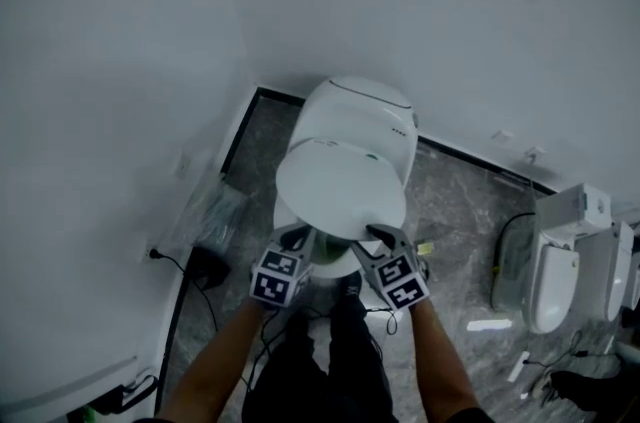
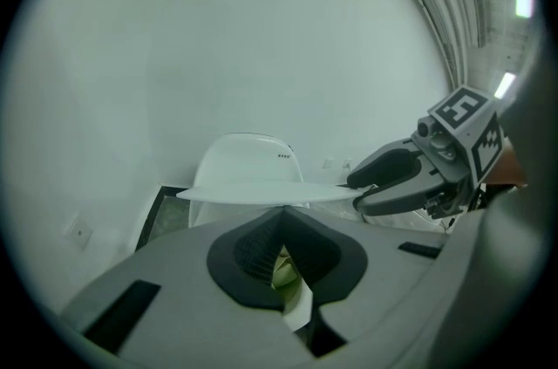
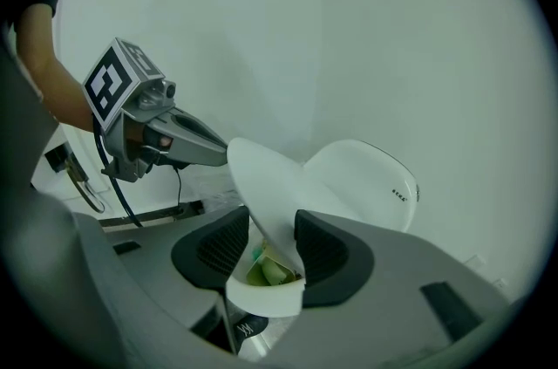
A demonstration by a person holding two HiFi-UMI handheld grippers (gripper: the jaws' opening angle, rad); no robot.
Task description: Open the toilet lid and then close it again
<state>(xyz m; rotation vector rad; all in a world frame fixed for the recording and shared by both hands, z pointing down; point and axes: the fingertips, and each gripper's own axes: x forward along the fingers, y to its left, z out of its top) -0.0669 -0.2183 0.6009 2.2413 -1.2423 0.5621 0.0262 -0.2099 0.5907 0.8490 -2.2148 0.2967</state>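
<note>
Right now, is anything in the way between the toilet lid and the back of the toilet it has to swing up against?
Nothing visible. The lid, clamped at its front edge by the right gripper, has only open air between it and the toilet's back.

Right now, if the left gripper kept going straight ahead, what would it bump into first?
Probably the toilet lid. Its edge lies right across the tip of the left gripper, whose fingers are together, and it may already be touching. Behind the lid stands the toilet's back.
</note>
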